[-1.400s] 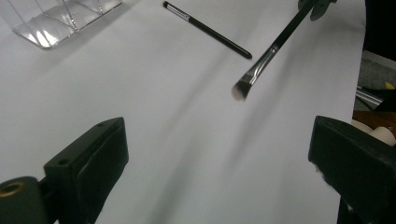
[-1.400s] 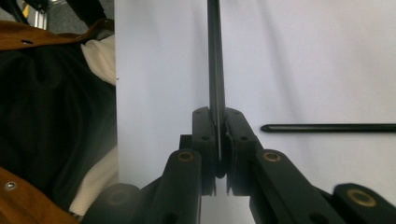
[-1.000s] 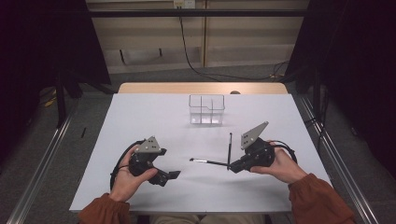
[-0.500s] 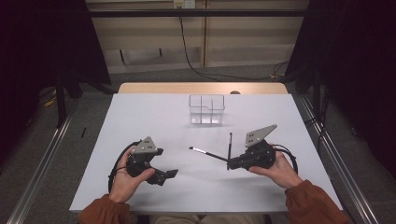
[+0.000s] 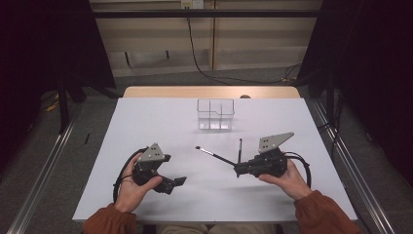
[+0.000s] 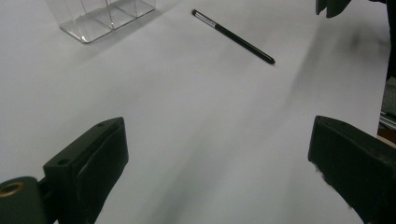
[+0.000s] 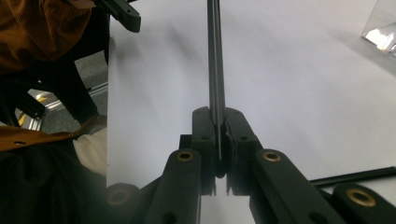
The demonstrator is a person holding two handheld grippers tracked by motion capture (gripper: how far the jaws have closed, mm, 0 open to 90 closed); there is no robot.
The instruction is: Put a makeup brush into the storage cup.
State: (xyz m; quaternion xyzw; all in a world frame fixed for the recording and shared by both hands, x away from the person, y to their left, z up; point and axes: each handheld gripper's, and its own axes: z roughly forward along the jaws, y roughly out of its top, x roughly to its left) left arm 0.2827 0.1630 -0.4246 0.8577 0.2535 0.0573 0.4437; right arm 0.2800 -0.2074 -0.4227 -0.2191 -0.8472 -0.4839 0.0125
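My right gripper (image 5: 237,169) (image 7: 218,123) is shut on the handle end of a thin black brush (image 5: 214,156) (image 7: 215,70), whose pale tip points up-left above the table. A second black brush (image 5: 239,150) (image 6: 233,36) (image 7: 355,176) with a silver ferrule lies on the white table just beyond that gripper. The clear divided container (image 5: 215,114) (image 6: 100,16) (image 7: 383,32) stands at the table's middle back. At the front left my left gripper (image 5: 178,183) (image 6: 219,158) rests low over the table, open, with nothing between its jaws.
The white table top (image 5: 160,122) ends at a wooden strip (image 5: 209,91) along its far edge. Metal rails (image 5: 44,175) run along the floor on both sides. Cables trail from both grippers. A person's orange sleeves (image 5: 321,214) come in at the front edge.
The right gripper has tilted slightly, and the held brush's tip has swung upward and away in the high view. The left gripper has stayed put.
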